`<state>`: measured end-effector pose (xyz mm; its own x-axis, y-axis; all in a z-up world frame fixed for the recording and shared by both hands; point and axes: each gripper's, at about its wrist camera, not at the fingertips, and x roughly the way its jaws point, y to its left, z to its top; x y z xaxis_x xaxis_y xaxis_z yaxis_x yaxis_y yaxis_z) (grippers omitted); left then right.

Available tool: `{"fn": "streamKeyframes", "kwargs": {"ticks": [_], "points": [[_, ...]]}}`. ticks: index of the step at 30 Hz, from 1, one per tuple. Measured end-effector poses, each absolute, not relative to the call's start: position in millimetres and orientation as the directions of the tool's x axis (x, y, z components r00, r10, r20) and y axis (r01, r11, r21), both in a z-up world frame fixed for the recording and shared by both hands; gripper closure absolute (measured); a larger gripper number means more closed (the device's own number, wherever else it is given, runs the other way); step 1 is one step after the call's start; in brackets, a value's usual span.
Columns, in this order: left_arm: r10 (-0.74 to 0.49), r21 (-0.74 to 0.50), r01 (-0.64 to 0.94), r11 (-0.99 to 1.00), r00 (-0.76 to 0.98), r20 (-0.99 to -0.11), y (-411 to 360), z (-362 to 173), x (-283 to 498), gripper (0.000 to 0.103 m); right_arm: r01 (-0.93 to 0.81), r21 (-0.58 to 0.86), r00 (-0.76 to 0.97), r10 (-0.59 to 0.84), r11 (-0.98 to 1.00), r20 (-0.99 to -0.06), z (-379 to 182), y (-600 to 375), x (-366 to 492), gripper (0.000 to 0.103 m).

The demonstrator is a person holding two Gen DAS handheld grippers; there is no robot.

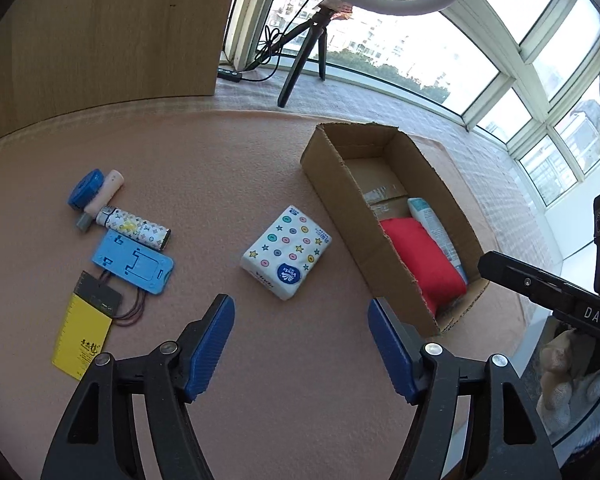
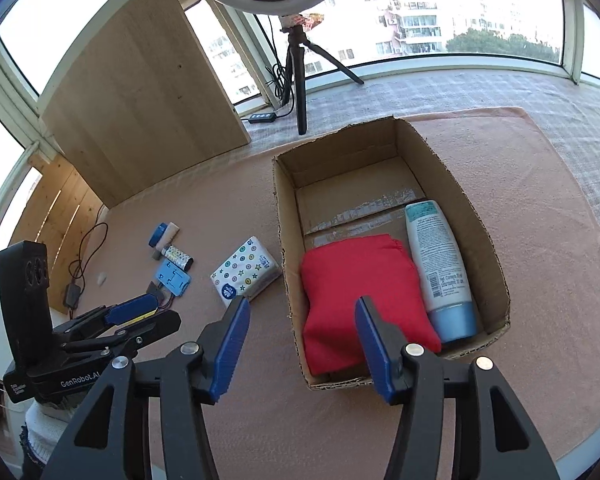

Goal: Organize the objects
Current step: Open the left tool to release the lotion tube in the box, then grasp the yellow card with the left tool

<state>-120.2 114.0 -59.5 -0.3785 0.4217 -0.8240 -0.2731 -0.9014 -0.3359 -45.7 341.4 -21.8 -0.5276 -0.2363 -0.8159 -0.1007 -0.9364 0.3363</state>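
An open cardboard box (image 1: 327, 168) (image 2: 472, 200) stands on the pink mat, holding a red cloth bundle (image 1: 424, 264) (image 2: 360, 296) and a white bottle with a blue cap (image 1: 434, 228) (image 2: 440, 264). A tissue pack with coloured dots (image 1: 286, 252) (image 2: 246, 272) lies left of the box. My left gripper (image 1: 300, 320) hovers open just in front of the pack, nothing between its fingers. My right gripper (image 2: 302, 316) is open over the box's near end, above the red cloth. The left gripper (image 2: 136, 312) also shows in the right wrist view.
Small items sit in a cluster at the left: a blue round thing (image 1: 86, 190), a patterned tube (image 1: 134, 226), a flat blue holder (image 1: 134, 266) and a yellow card (image 1: 82, 340). A ring light tripod (image 1: 304, 52) and a wooden panel (image 1: 100, 32) stand behind the mat.
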Motion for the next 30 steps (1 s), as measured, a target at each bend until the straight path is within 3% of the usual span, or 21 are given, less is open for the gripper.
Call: {"fn": "streamKeyframes", "kwargs": {"ticks": [13, 30], "points": [[0.283, -0.240, -0.161, -0.957, -0.363, -0.888, -25, -102, -128, 0.023, -0.078, 0.299, -0.498, -0.223, -0.951, -0.838, -33, 257, -35, 0.044], [0.219, -0.155, -0.232, -0.960, -0.284, -0.933, -25, -146, -138, 0.022, -0.092, 0.307, -0.454, -0.235, -0.947, -0.860, -47, 238, -26, 0.044]]}}
